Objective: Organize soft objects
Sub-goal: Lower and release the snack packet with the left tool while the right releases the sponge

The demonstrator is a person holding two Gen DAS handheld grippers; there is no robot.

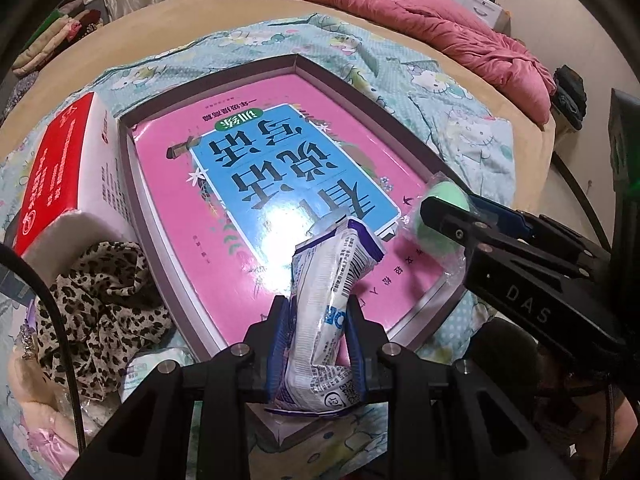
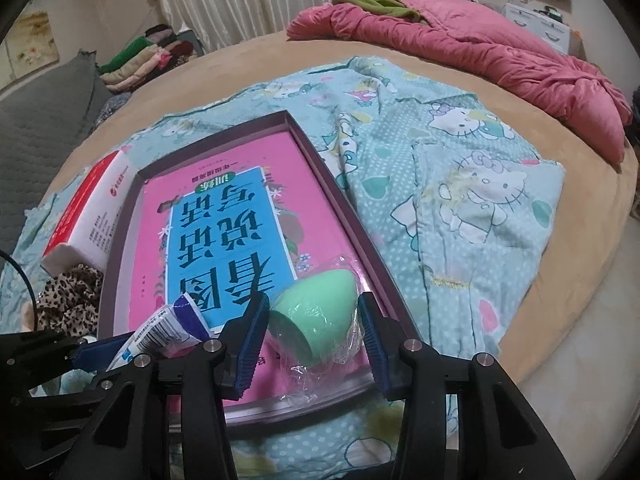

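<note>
The left gripper [image 1: 316, 340] is closed most of the way on a crumpled white and purple pouch [image 1: 332, 280], its blue pads pinching the pouch's middle. The pouch's long axis runs forward along the fingers, and its sealed purple end hangs over the near part of a shallow box tray [image 1: 124, 168] on the bed. The right gripper [image 2: 312, 332] stands about half open around a mint green egg-shaped sponge [image 2: 316, 300] in a clear plastic wrapper. The left pad touches the sponge's flank, but whether the right pad presses on it or only on the wrapper is not clear, so I read it as a light hold at best. The sponge's pointed end aims up and away from the fingers, and its broad end sits toward the palm.

Both soft things hang just above the pink book [image 2: 224, 232] that lines the tray floor, near the tray's front right corner. What matters for the coming move is that the tray lies straight below both grippers, so each load probably only has to go down and be let go. The right gripper is nearer the tray's right wall, the left more toward the middle. A leopard-print cloth [image 1: 100, 300] and a red and white carton [image 1: 60, 168] lie outside the tray to its left, on the cartoon-cat printed sheet [image 2: 460, 184].
</note>
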